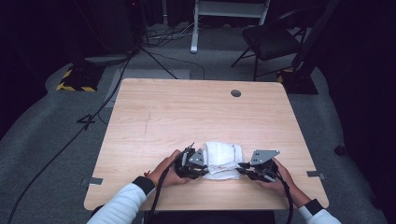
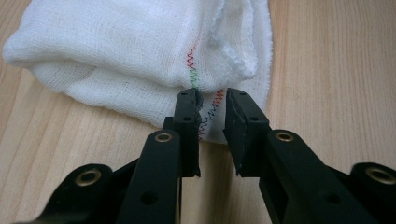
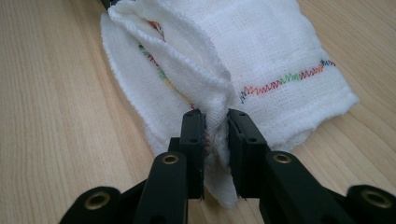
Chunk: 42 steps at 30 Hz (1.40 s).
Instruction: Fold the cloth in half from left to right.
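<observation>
A folded white gauze cloth (image 1: 223, 157) with a multicoloured zigzag stitch line lies near the table's front edge, between my two grippers. My left gripper (image 1: 206, 169) is at the cloth's left side. In the left gripper view the cloth (image 2: 135, 51) lies just ahead, and that gripper (image 2: 212, 100) has a gap between its jaws, with the stitched edge at the tips and not pinched. My right gripper (image 1: 241, 170) is at the cloth's right side. In the right gripper view that gripper (image 3: 216, 122) is shut on a raised fold of the cloth (image 3: 266, 51), which fills the gap between the pads.
The light wooden table (image 1: 187, 112) has a round cable hole (image 1: 236, 93) at the back right. Behind the table a dark chair (image 1: 271, 42) stands on grey carpet. Cables run across the floor to the left. White sleeves come in at the bottom.
</observation>
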Each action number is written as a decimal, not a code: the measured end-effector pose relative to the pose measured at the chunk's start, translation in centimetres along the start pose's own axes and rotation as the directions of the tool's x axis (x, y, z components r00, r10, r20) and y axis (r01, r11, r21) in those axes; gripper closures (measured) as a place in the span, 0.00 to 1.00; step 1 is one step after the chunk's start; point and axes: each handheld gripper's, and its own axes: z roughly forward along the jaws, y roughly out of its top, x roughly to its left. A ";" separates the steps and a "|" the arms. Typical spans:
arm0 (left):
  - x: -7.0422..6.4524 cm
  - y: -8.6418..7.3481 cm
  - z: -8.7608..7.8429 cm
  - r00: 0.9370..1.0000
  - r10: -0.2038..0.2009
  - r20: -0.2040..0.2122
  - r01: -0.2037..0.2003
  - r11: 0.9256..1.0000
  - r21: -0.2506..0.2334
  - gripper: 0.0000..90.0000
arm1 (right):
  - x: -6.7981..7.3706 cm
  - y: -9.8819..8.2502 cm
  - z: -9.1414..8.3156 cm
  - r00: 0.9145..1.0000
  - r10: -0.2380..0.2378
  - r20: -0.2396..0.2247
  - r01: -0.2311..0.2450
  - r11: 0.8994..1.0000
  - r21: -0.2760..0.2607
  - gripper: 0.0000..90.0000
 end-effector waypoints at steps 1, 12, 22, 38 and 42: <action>-0.1 0.0 0.0 1.000 -0.004 0.001 0.004 1.000 -0.004 0.82 | 0.0 0.0 0.0 1.000 0.000 -0.001 0.000 1.000 -0.001 0.85; -0.7 0.0 -2.7 0.999 -0.003 -0.053 -0.002 0.996 -0.091 0.69 | 0.2 1.0 -2.5 0.999 0.003 0.054 0.001 0.997 -0.076 0.66; 0.7 2.6 -1.2 0.993 -0.037 -0.108 0.025 0.993 -0.114 0.53 | -0.8 2.1 -1.6 0.992 0.041 0.120 -0.034 0.998 -0.060 0.49; 0.6 1.6 1.7 0.991 -0.085 -0.100 0.081 0.996 -0.039 0.40 | -0.3 0.3 0.6 0.994 0.065 0.085 -0.068 0.997 0.034 0.38; 0.9 1.5 1.7 0.990 -0.119 -0.072 0.116 0.992 -0.044 0.40 | -0.2 0.3 0.6 0.991 0.102 0.082 -0.105 0.994 0.041 0.39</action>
